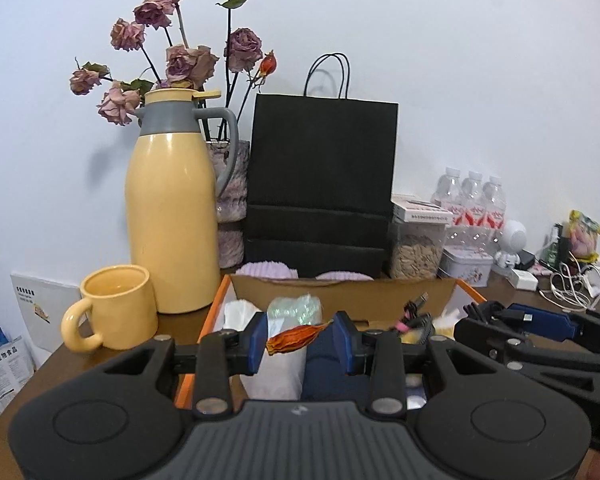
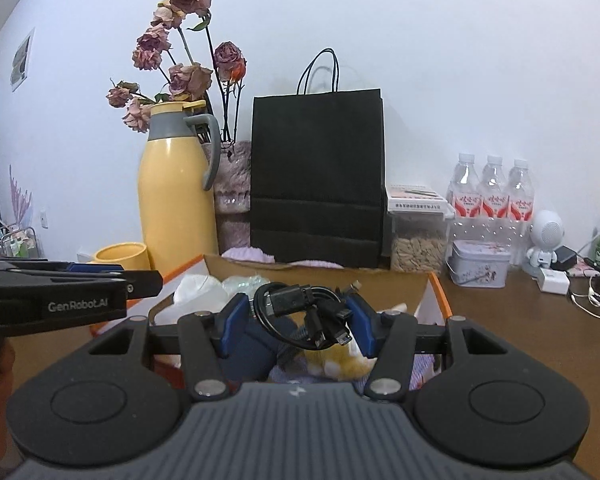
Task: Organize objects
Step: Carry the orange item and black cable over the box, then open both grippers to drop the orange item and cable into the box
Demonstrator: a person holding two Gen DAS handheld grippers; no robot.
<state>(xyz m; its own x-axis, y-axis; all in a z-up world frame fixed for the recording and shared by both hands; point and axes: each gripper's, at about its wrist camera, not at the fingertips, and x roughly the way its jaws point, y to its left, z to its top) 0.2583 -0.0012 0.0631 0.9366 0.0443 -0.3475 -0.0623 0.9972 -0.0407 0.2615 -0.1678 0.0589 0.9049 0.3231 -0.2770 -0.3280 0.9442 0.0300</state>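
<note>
Right wrist view: our right claw [image 2: 296,320] pinches the cable bundle [image 2: 300,308]; lift clear of the box [image 2: 436,292] (slowly), left claw [image 1: 300,340] pinching an orange wrapper [image 1: 296,338].

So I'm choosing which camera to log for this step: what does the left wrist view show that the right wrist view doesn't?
Only the left wrist view: the left gripper shut on an orange crinkled wrapper, the yellow mug's handle, and leaflets at the table's left end.

Only the right wrist view: the right gripper shut on a coiled black cable, plus a wall picture.

Both: yellow thermos, dried roses, black paper bag, cardboard box, water bottles.
</note>
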